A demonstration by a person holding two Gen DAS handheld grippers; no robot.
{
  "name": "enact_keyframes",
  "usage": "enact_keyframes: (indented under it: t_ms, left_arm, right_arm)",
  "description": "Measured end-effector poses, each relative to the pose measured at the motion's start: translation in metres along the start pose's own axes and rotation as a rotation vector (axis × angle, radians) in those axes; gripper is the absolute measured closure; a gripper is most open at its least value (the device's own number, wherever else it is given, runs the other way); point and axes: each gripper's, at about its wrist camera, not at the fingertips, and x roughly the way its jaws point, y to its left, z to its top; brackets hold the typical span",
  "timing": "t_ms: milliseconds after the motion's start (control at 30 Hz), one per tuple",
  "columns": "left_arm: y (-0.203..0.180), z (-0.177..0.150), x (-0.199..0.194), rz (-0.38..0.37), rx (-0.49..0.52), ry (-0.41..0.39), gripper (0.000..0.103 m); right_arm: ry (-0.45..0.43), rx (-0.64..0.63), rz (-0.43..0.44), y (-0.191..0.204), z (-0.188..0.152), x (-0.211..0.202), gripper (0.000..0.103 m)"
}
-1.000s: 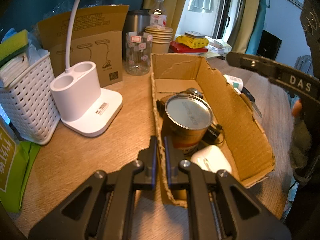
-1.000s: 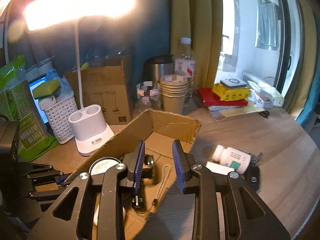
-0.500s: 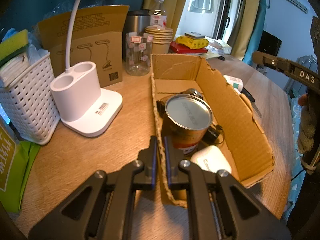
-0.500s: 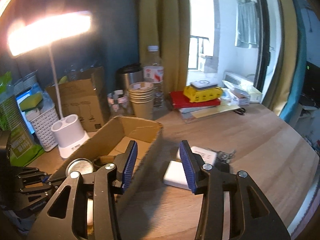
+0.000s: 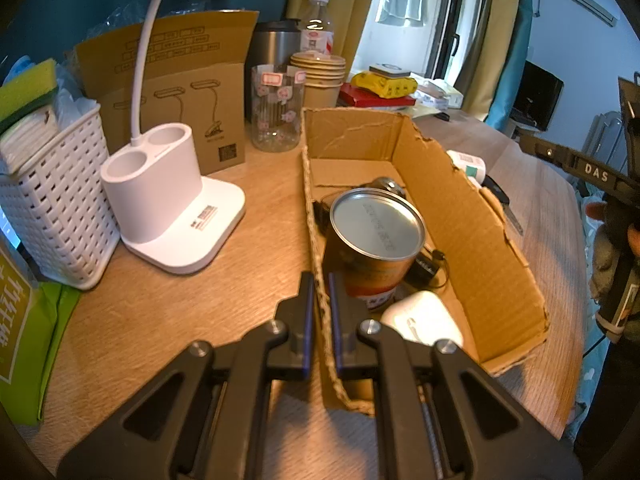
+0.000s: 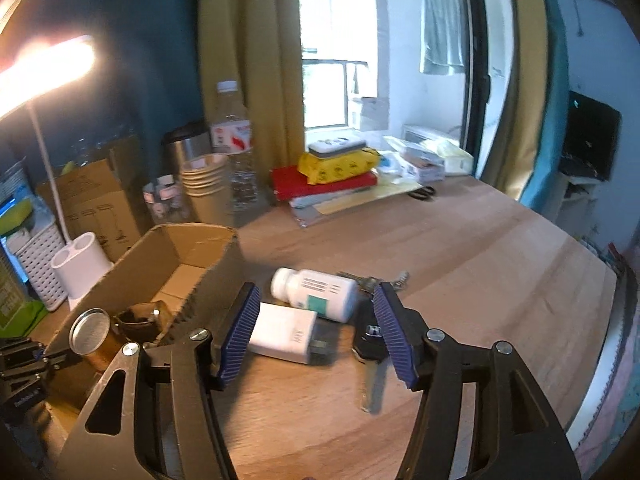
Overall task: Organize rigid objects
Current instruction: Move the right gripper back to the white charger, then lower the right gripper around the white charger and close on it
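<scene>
White pill bottle (image 6: 316, 293) lies sideways, cap pointing left

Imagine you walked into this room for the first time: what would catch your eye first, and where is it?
The torn cardboard box in the middle of the wooden desk stands out, with a metal-lidded tin can upright inside and the left tongs clamped on its near wall. Just outside the box, a white pill bottle, a white charger block and a black car key lie loose, with the opening right tongs empty above them. At far left a desk lamp glares brightly.
</scene>
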Motion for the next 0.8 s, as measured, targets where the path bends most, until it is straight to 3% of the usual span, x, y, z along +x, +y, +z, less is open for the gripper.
enact_keyframes:
  t_ms: [800]
  left_arm:
    - [0.0,0.0,0.0,0.0,0.0,-0.001,0.095]
  right_arm:
    - [0.159,-0.055,0.036,0.039,-0.024,0.054,0.04]
